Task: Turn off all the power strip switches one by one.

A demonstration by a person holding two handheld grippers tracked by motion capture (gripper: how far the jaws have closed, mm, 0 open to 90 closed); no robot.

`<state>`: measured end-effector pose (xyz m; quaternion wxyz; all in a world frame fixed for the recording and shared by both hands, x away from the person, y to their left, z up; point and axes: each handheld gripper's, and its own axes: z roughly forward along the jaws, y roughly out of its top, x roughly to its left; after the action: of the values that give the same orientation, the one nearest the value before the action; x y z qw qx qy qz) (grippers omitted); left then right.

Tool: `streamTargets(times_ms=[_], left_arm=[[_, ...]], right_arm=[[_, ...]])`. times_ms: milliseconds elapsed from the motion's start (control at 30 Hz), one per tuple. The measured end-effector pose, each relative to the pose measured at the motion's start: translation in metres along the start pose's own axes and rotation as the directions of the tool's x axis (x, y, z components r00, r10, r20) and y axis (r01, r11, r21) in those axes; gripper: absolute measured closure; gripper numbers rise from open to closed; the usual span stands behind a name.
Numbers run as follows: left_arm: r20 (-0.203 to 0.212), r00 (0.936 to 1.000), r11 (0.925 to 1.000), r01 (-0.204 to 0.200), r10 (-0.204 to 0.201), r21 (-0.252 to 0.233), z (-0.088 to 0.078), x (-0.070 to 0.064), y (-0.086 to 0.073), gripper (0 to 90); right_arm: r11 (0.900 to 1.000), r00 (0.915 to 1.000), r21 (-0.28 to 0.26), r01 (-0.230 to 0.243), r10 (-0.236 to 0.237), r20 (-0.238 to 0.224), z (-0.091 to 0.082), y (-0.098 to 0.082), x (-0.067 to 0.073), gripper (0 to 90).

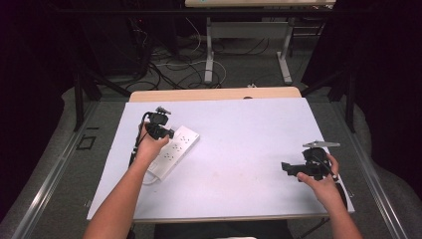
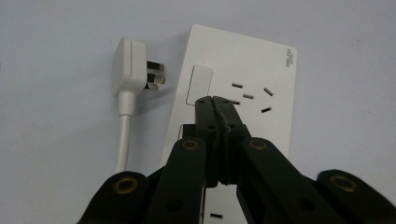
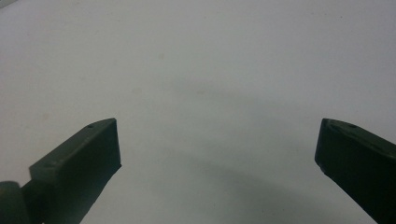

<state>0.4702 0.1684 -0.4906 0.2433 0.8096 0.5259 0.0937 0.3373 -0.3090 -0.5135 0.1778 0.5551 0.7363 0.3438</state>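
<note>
A white power strip [image 1: 175, 148] lies on the left part of the white table top [image 1: 249, 134]. My left gripper [image 1: 169, 133] hovers over the strip's far end. In the left gripper view its jaws are pressed together, shut with nothing between them, and the left gripper [image 2: 214, 100] points at the strip [image 2: 261, 70] just beside its rectangular switch [image 2: 198, 85]. The strip's own white plug [image 2: 133, 70] and cable [image 2: 123, 140] lie loose on the table to the left of it. My right gripper [image 1: 285, 167] is held above the right side of the table, and the right gripper [image 3: 217, 140] stands wide open over bare surface.
The table's wooden far edge [image 1: 214, 93] shows beyond the white sheet. Behind it on the floor lie tangled cables [image 1: 169, 64] and the legs of another table [image 1: 209, 50]. Dark frame posts [image 1: 78, 94] stand at both sides.
</note>
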Motion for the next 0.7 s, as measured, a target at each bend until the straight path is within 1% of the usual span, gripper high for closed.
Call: streamTargets(times_ms=[133, 200, 367, 400, 467, 700], left_arm=[[-0.004, 1.0, 1.0, 0.005, -0.005, 0.0, 0.003, 0.002, 0.001, 90.0], [-0.005, 0.9999, 0.9999, 0.011, -0.011, 0.011, 0.004, 0.002, 0.001, 90.0], [-0.012, 0.9998, 0.9997, 0.018, -0.018, 0.017, 0.009, 0.005, 0.001, 90.0], [-0.013, 0.9996, 0.9995, 0.027, -0.027, 0.018, 0.01, 0.005, 0.001, 90.0], [-0.015, 0.9997, 0.9995, 0.02, -0.02, 0.024, 0.011, 0.007, 0.001, 90.0], [-0.02, 0.9993, 0.9989, 0.031, -0.03, 0.036, 0.015, 0.008, 0.0, 90.0]], right_arm=[[1.0, 1.0, 0.001, -0.001, 0.001, 0.001, 0.0, 0.0, 0.0, 0.0], [1.0, 1.0, 0.0, 0.0, 0.0, 0.001, 0.0, 0.0, 0.0, 0.0], [1.0, 1.0, 0.001, 0.0, 0.0, 0.0, 0.0, 0.0, 0.0, 0.0], [1.0, 1.0, 0.001, -0.001, 0.001, 0.0, 0.0, 0.0, 0.0, 0.0], [1.0, 1.0, 0.0, -0.001, 0.001, 0.0, 0.0, 0.0, 0.0, 0.0], [1.0, 1.0, 0.0, 0.0, 0.0, 0.001, 0.0, 0.0, -0.001, 0.0]])
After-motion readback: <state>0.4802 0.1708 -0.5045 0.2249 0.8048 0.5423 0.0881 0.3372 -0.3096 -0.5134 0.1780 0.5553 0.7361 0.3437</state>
